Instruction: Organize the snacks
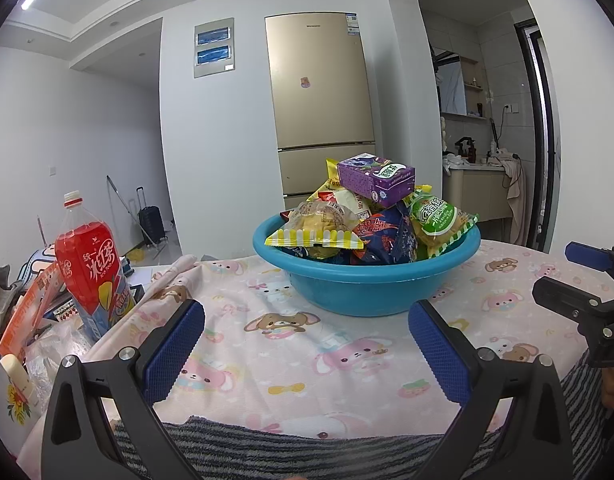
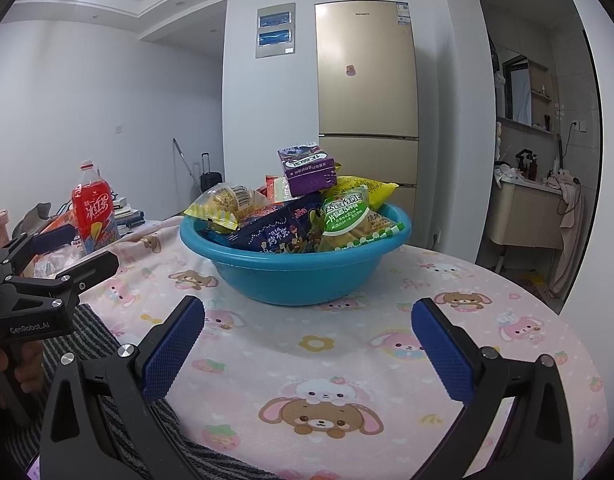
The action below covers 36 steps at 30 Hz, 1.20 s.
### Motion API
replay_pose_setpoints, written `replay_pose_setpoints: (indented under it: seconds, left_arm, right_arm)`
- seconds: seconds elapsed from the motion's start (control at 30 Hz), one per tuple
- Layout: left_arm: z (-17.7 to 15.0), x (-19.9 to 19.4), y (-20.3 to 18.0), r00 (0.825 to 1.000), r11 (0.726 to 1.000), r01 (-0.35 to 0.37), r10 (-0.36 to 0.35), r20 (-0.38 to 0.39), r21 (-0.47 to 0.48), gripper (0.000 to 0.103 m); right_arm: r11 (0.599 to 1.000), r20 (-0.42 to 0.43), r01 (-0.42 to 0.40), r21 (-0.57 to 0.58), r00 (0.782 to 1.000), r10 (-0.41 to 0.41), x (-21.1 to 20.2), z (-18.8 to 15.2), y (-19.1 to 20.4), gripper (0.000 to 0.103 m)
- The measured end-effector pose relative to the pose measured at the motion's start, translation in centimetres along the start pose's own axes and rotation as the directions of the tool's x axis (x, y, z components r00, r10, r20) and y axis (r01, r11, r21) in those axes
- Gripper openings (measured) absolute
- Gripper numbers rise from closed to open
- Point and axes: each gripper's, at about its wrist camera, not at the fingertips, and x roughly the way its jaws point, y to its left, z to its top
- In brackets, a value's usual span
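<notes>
The blue basin (image 1: 367,276) stands on the pink cartoon-print cloth (image 1: 267,344), and every snack in sight is heaped inside it: a purple carton (image 1: 377,178) lies on top of the heap, a green-labelled packet (image 1: 439,220) leans over the basin's right rim, a yellow-striped wrapped cake (image 1: 319,228) hangs over its left rim, and a dark blue packet (image 2: 275,236) sits between them at the front. No snack lies on the cloth around the basin. Both tools hover just in front of the basin, on the near side: the left gripper (image 1: 307,352) and the right gripper (image 2: 309,346) each have their blue pads spread wide with nothing between them. A red drink bottle (image 1: 89,256) stands well to the basin's left, off the cloth (whether it counts as a snack to be sorted I cannot tell). This fits either a full basin waiting to be sorted out or snacks already gathered into it, so the step in hand cannot be settled from here.
</notes>
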Motion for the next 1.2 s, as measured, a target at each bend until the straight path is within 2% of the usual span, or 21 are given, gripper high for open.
replay_pose_setpoints:
  seconds: [1.2]
  left_arm:
    - [-0.22, 0.33, -0.39, 1.0, 1.0, 0.0, 0.0, -0.008, 0.019, 0.103]
  right_arm:
    - [1.0, -0.007, -0.001, -0.001, 1.0, 0.001, 0.03, 0.08, -0.12, 0.103]
